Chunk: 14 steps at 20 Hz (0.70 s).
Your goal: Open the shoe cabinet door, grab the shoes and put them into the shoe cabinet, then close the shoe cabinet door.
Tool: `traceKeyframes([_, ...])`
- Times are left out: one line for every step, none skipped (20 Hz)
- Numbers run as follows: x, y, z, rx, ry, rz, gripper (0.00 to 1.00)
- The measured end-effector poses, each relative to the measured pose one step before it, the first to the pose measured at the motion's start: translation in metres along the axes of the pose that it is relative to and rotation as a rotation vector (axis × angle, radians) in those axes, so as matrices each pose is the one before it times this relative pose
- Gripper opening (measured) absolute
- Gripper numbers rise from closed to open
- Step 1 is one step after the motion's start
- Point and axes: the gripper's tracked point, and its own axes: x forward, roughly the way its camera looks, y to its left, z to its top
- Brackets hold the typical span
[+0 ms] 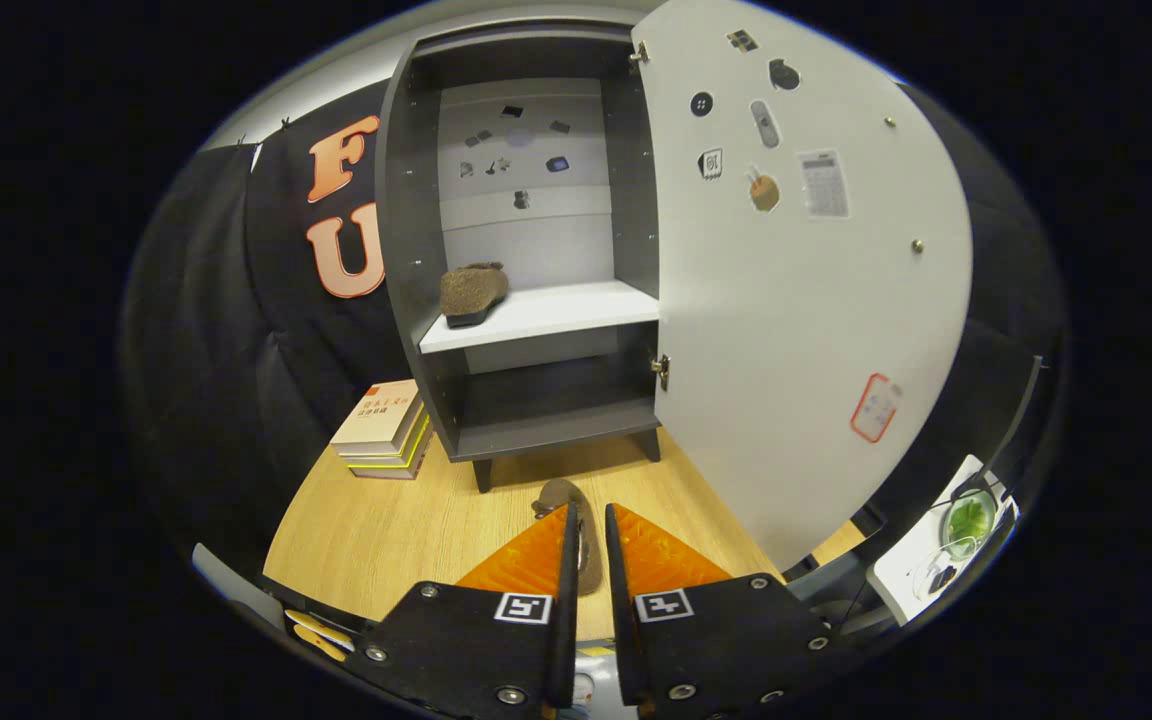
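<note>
Now gripper (pixel 587 540) fingers squeeze the shoe (pixel 576 520).

Door (pixel 796 300) wide, lower shelf (pixel 556 425) free

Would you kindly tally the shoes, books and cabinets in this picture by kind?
Shoes: 2 (one on the cabinet's shelf, one between the tongs' fingers)
Books: 3, as far as I can tell, stacked beside the cabinet
Cabinets: 1, door open
Total: 6
</note>
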Motion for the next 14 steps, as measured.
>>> traceKeyframes([0.01095,0.00388,-0.00884,0.00056,0.02392,0.01326,0.17])
traceKeyframes([0.01138,0.00444,-0.01022,-0.00222,0.02621,0.0105,0.17])
traceKeyframes([0.01128,0.00243,-0.00796,-0.00394,0.02374,0.00787,0.17])
traceKeyframes([0.01185,0.00525,-0.00795,-0.00286,0.02343,0.00913,0.16])
traceKeyframes([0.01073,0.00355,-0.00644,-0.00174,0.01985,0.01163,0.17])
traceKeyframes([0.01363,0.00327,-0.00739,-0.00222,0.02128,0.00758,0.17])
traceKeyframes([0.01261,0.00308,-0.00758,-0.003,0.02557,0.00945,0.16])
traceKeyframes([0.01348,0.00334,-0.00812,-0.00184,0.02268,0.00987,0.17])
traceKeyframes([0.014,0.00225,-0.00581,0.00258,0.02329,0.0085,0.17])
traceKeyframes([0.01476,0.00403,-0.00809,0.00359,0.02522,0.013,0.16])
traceKeyframes([0.01372,0.00292,-0.00696,-0.00017,0.02154,0.00607,0.16])
traceKeyframes([0.01362,0.0007,-0.00662,-0.00534,0.02088,0.00315,0.17])
traceKeyframes([0.01285,0.00247,-0.00606,-0.00507,0.02232,0.00481,0.17])
traceKeyframes([0.00968,0.00135,-0.00518,-0.00213,0.01794,0.00762,0.17])
